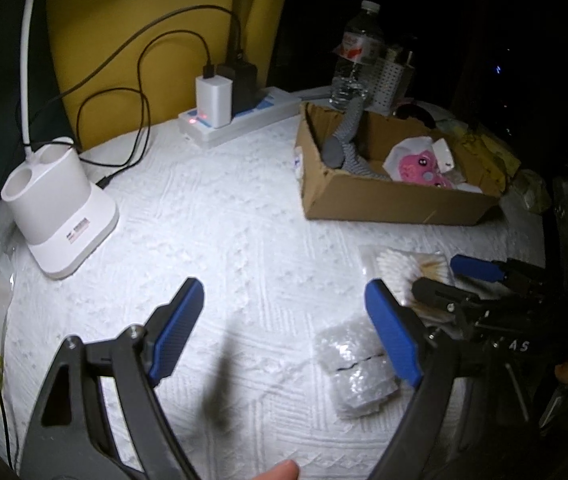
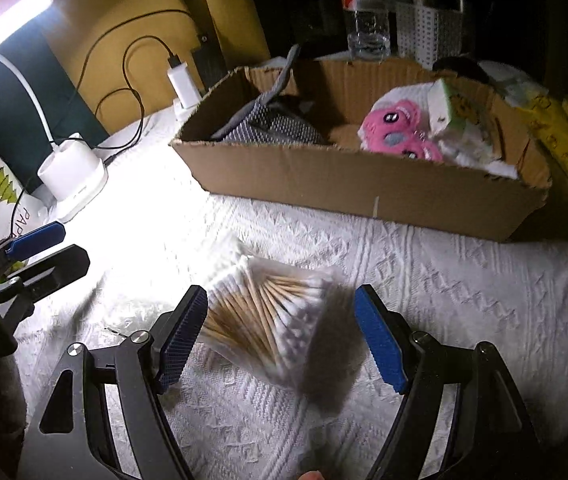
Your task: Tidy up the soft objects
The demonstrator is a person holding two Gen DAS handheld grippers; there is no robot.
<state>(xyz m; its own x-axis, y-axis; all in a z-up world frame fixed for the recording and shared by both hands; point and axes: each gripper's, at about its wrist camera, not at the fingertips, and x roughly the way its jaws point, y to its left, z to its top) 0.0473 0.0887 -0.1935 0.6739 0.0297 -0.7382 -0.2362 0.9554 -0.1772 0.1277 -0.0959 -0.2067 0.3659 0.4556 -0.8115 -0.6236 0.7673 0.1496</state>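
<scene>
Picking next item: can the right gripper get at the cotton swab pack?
Probably yes. The right gripper has open jaws, and the cotton swab pack lies flat on the cloth directly ahead, uncovered.

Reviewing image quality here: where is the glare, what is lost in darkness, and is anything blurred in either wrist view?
Left wrist view: cloth glares white near the lamp base; right side is black past the cardboard box. Right wrist view: lamp blows out the upper left and the cloth under it; cotton swabs look slightly smeared, with a dark shadow at their right.
</scene>
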